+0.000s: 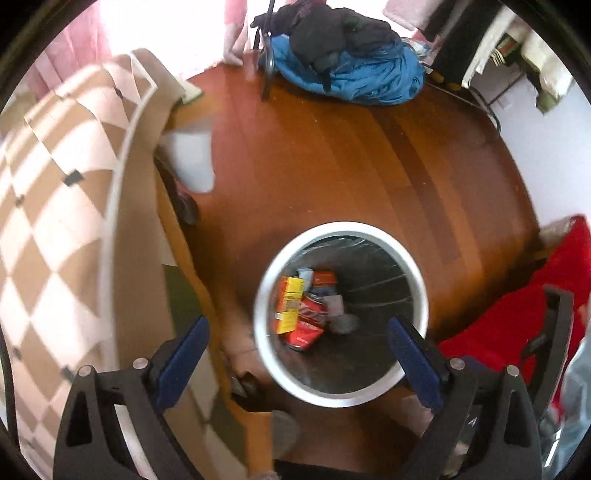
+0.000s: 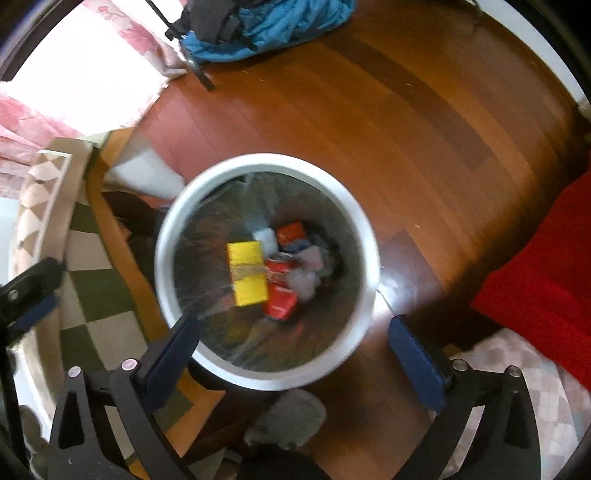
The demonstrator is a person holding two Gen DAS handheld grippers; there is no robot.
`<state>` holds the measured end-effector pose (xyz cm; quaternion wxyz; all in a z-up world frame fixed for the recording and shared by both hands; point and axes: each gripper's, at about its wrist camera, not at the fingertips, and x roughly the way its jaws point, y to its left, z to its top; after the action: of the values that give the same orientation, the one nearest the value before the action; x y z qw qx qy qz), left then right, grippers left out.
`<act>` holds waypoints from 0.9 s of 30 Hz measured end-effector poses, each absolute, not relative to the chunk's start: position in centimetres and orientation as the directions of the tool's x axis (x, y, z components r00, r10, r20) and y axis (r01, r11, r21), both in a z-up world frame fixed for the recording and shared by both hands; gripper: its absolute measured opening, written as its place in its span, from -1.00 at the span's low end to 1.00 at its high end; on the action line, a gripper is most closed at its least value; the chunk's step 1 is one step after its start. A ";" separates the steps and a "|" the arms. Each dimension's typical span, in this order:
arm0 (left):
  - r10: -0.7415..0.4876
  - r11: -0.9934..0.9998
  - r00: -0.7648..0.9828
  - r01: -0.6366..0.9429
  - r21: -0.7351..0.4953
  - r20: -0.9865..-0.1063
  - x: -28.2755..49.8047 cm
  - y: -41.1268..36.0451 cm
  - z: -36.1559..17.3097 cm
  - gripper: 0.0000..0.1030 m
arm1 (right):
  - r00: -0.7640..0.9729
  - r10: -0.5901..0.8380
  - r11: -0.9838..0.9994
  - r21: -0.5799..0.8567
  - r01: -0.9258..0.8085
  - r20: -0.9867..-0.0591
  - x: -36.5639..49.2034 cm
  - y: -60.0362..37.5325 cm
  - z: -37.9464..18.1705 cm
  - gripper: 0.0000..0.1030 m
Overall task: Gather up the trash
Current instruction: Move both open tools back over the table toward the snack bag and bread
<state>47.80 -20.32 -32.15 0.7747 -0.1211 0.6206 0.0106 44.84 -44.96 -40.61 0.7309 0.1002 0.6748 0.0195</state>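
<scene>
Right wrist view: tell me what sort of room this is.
Probably a lived-in bedroom or living room at home. A reddish-brown wooden plank floor, a round white-rimmed waste bin lined with clear plastic, a heap of blue and black clothing, and a red blanket suggest it.

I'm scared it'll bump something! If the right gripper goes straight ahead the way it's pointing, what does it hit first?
Probably the trash in the white bin: the open right gripper points into its mouth, towards the red can and yellow box. Depth is hard to judge.
</scene>
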 end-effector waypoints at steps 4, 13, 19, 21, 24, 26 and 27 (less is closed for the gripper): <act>-0.072 0.984 0.247 -0.141 -0.109 -0.966 46.5 -20.6 -31.7 0.91 | 0.080 0.075 0.990 0.084 0.116 -0.994 44.0 -45.0 -40.1 1.00; -0.042 0.990 0.285 -0.114 -0.078 -0.958 44.9 -21.5 -29.2 0.91 | 0.102 0.029 0.993 0.040 0.107 -0.994 42.5 -45.0 -36.9 1.00; -0.033 0.994 0.346 -0.091 -0.068 -0.938 43.2 -21.9 -25.2 0.91 | 0.165 0.038 0.992 0.057 0.112 -0.986 41.1 -45.0 -32.6 1.00; -0.031 0.994 0.370 -0.083 -0.066 -0.928 42.6 -21.9 -23.9 0.91 | 0.190 0.033 0.992 0.055 0.112 -0.981 40.4 -44.9 -30.7 1.00; -0.003 0.995 0.399 -0.086 -0.041 -0.917 41.6 -21.5 -21.7 0.91 | 0.228 0.045 0.991 0.073 0.115 -0.973 39.2 -44.8 -28.0 1.00; 0.014 0.995 0.425 -0.095 -0.029 -0.905 40.8 -21.0 -20.1 0.91 | 0.258 0.057 0.989 0.090 0.117 -0.964 38.4 -44.7 -26.0 1.00; 0.014 0.994 0.439 -0.101 -0.034 -0.898 40.3 -20.5 -19.1 0.91 | 0.272 0.062 0.988 0.097 0.117 -0.960 38.1 -44.7 -25.1 1.00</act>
<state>40.32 -20.49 -19.10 0.8474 -0.0412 0.5283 0.0337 38.07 -44.67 -25.13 0.7939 0.0740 0.6032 -0.0171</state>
